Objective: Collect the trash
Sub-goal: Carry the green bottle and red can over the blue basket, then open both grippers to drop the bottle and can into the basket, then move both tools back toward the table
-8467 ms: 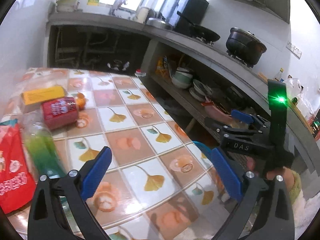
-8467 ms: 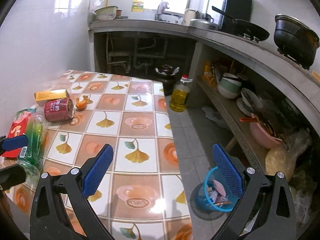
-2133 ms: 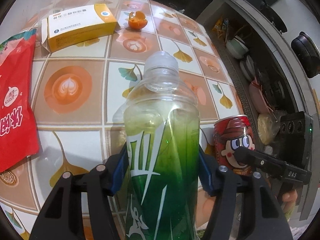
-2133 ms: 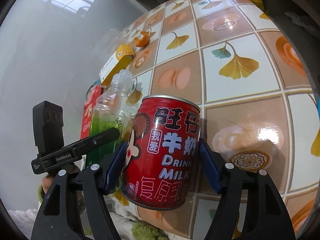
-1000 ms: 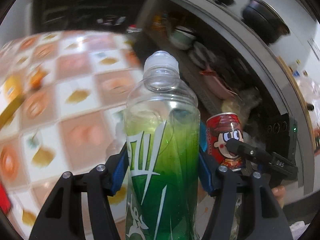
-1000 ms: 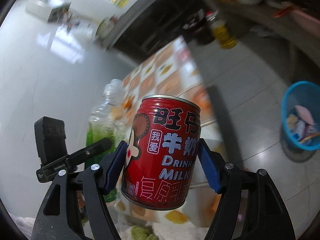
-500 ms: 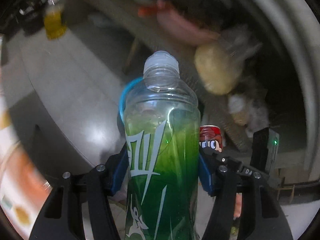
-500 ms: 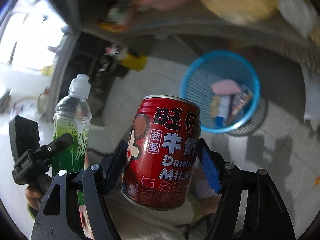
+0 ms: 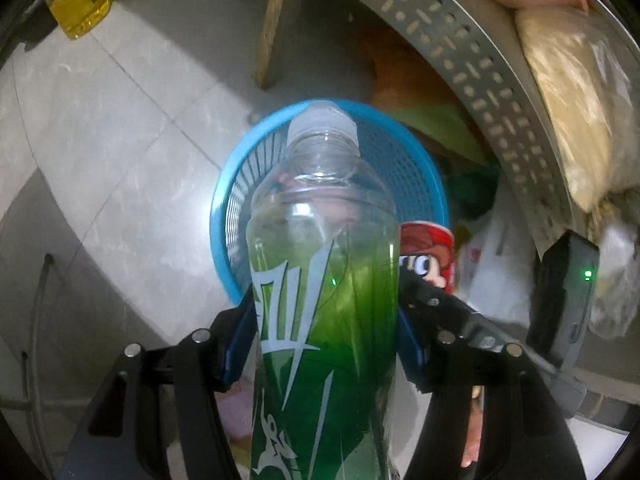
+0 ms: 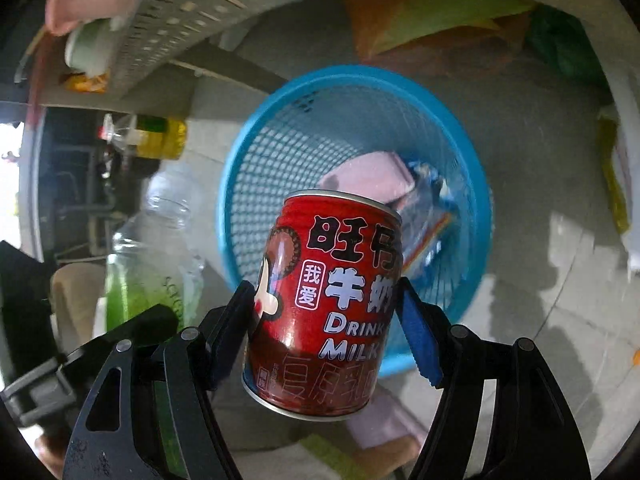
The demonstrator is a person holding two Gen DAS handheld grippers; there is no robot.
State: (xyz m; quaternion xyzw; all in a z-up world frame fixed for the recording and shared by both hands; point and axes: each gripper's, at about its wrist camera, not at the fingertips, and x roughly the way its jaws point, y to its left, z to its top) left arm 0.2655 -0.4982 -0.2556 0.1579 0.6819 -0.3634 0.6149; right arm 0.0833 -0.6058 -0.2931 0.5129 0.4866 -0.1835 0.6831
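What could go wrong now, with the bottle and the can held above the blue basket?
The red can already sits tilted in the right gripper; it could slip early. The green bottle in the left gripper is tall and might strike the blue basket rim and bounce out.

A kitchen floor of pale grey tiles (image 9: pixel 120 128) seen from above, with a bright patch of reflected light on it. At one o'clock a perforated grey metal shelf edge (image 9: pixel 472 60) curves across, with a bulging clear bag of pale yellow contents (image 9: pixel 572 92) resting above it. At eleven o'clock stands a bottle of yellow oil (image 9: pixel 80 4). A wooden leg (image 9: pixel 272 20) rises at twelve o'clock. Crumpled plastic bags (image 9: pixel 492 264) lie at three o'clock.
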